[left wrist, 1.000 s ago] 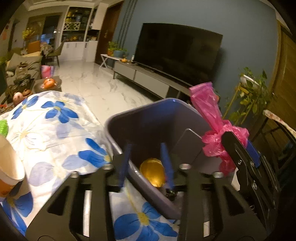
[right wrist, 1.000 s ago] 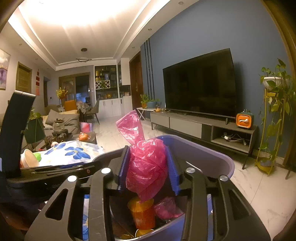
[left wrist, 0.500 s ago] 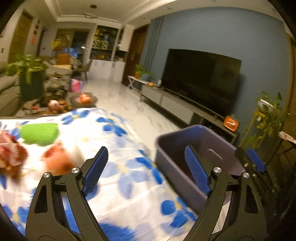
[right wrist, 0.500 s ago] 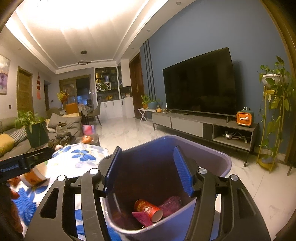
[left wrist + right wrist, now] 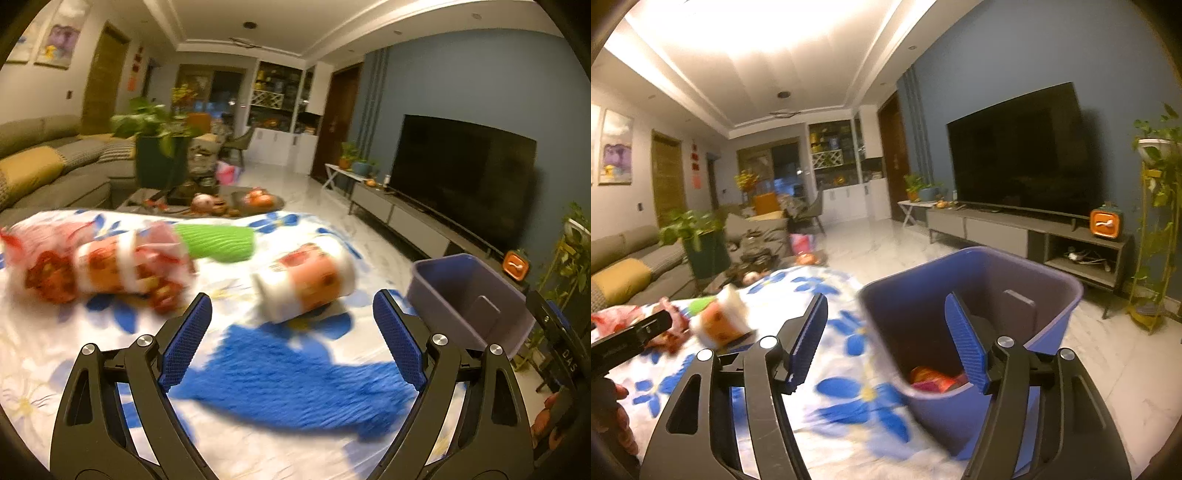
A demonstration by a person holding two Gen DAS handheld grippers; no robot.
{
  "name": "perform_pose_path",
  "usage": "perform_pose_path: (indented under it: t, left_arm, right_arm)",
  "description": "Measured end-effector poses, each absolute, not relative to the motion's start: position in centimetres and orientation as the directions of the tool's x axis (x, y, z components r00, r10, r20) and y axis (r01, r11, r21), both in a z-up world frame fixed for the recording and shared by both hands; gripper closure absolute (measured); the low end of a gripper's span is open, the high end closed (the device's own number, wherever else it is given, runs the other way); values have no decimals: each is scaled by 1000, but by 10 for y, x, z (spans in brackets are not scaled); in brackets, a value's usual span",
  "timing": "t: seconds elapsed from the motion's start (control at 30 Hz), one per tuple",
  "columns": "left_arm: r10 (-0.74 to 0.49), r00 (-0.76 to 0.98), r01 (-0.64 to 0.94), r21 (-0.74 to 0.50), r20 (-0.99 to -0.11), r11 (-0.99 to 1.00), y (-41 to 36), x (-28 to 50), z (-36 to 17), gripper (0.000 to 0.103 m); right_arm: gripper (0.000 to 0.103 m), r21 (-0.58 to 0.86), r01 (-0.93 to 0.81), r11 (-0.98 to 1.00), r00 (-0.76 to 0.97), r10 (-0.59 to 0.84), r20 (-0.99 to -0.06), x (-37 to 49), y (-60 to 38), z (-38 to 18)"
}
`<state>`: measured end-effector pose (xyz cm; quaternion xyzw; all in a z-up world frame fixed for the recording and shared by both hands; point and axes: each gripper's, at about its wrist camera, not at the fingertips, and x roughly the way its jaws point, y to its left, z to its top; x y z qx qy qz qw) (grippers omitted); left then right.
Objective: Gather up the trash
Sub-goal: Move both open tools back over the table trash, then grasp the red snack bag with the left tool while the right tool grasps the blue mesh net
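Both grippers gape empty: the left gripper (image 5: pixel 291 332) faces a toppled paper cup (image 5: pixel 304 282) on the floral tablecloth (image 5: pixel 240 435) (blurred); the right gripper (image 5: pixel 886 341) hovers at the purple bin (image 5: pixel 1049 328) holding wrappers (image 5: pixel 934 380).

No legible text anywhere.

Paper cup (image 5: pixel 304 282) on floral tablecloth (image 5: pixel 258 373) motion-blurred in left wrist view; print unreadable. Red-and-white wrapper heap (image 5: pixel 99 266) beside it smeared, separate pieces not distinguishable. Green item (image 5: pixel 216 242) behind heap partly covered by it, kind unclear. Purple bin (image 5: pixel 971 321) in right wrist view: near wall hides most contents, only strip of red-orange trash (image 5: pixel 936 378) showing; right gripper's blue pad (image 5: pixel 964 350) covers part of interior. Bin's lower edge blurred against cloth. Person's hand (image 5: pixel 607 413) cut off at left edge.
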<state>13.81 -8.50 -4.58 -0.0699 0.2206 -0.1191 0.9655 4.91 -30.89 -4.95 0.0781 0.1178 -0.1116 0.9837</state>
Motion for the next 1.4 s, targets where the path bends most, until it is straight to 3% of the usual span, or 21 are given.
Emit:
perform_pose_path:
  t: [0.4,0.87,0.97,1.17,1.3,1.4]
  left_arm:
    - [-75,913,9,-165,-402,986,7,103,-51,15]
    - [80,917,-149,-151,-390,977,88,89,-53,15]
    - [98,916,-171,-158,-388,972,104,95,-52,16]
    - [124,914,-208,-184,-386,961,143,114,-46,16]
    - [98,911,-215,-257,-401,942,173,127,-41,16]
    - [72,912,-212,-315,-404,925,190,142,-35,16]
  right_arm:
    - [34,79,88,993,934,-54,-354,64,-226,-71]
    - [35,55,24,998,876,5,-483,98,-184,-98]
    - [47,52,-6,999,863,32,-504,103,-177,-104]
    - [87,79,-64,995,839,97,-536,109,-172,-110]
    - [94,85,-67,994,848,102,-520,105,-171,-106]
    - [94,85,-68,994,854,102,-510,102,-169,-103]
